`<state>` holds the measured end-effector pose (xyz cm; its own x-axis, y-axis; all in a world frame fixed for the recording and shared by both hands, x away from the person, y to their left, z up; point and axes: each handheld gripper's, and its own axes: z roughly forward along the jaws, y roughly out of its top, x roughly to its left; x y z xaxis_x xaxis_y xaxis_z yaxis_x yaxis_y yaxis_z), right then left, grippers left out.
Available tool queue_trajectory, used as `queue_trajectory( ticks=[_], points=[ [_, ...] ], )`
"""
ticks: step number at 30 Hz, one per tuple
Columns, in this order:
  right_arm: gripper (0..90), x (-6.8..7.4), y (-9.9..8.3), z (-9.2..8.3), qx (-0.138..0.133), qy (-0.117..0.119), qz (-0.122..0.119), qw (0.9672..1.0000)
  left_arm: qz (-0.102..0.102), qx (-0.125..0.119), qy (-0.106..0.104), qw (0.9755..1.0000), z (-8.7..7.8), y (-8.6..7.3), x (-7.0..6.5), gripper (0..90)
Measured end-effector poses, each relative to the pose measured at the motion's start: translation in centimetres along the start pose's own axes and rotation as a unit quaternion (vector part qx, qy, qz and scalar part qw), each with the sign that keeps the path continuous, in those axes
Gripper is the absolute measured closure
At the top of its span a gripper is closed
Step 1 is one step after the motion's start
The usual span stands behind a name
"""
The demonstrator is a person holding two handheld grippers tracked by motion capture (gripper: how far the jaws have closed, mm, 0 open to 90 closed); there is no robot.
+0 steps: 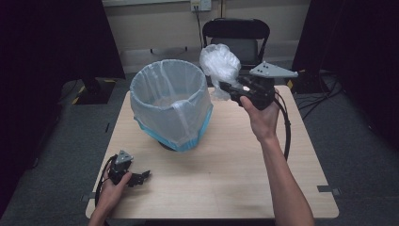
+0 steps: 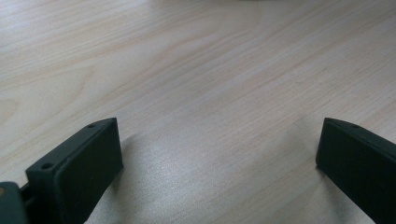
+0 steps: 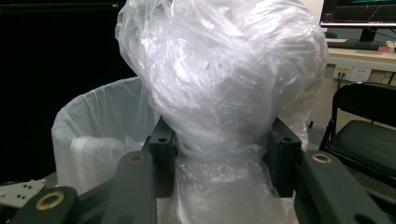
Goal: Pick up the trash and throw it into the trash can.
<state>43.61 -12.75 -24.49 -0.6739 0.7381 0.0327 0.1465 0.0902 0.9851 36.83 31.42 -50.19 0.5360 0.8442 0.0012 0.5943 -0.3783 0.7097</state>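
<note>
Jaws of right gripper (image 1: 225,87) pinch crumpled clear plastic bag (image 1: 219,62), held aloft just right of lined bin (image 1: 170,106) on wooden table (image 1: 235,179). Left gripper (image 1: 143,176) rests on tabletop, jaws spread, nothing between. Black chair (image 1: 236,34) stands behind.

We are holding a crumpled plastic bag (image 1: 220,63) in our right claw (image 1: 226,88), beside the lined bin (image 1: 170,103); our left claw (image 1: 141,178) is resting open on the table (image 1: 226,169).

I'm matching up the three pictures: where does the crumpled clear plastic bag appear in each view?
High view: crumpled clear plastic bag upper middle, in the right gripper, beside the lined bin.
Left gripper view: bare wooden table.
Right gripper view: centre, pinched between the black jaws.
Shared landmark: the bin.
</note>
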Motion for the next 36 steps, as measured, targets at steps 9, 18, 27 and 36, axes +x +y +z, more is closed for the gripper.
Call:
queue_trajectory(
  ticks=[9,18,27,36],
  points=[
    [56.2,0.9,1.8,3.6,-0.006,0.032,-0.001,0.9995,0.002,-0.001,0.003,1.0000,0.0,0.0,0.0,0.0],
    [56.9,2.0,3.1,7.8,0.001,0.057,0.001,0.9984,0.002,-0.001,0.003,1.0000,0.0,0.0,0.0,0.0],
    [56.3,3.3,4.0,11.2,0.023,0.094,-0.006,0.9953,0.002,0.000,-0.001,1.0000,0.0,0.0,0.0,0.0],
    [37.7,4.5,3.7,13.7,0.069,0.090,-0.015,0.9934,0.005,0.000,0.003,1.0000,0.0,0.0,0.1,0.0]
  ],
)
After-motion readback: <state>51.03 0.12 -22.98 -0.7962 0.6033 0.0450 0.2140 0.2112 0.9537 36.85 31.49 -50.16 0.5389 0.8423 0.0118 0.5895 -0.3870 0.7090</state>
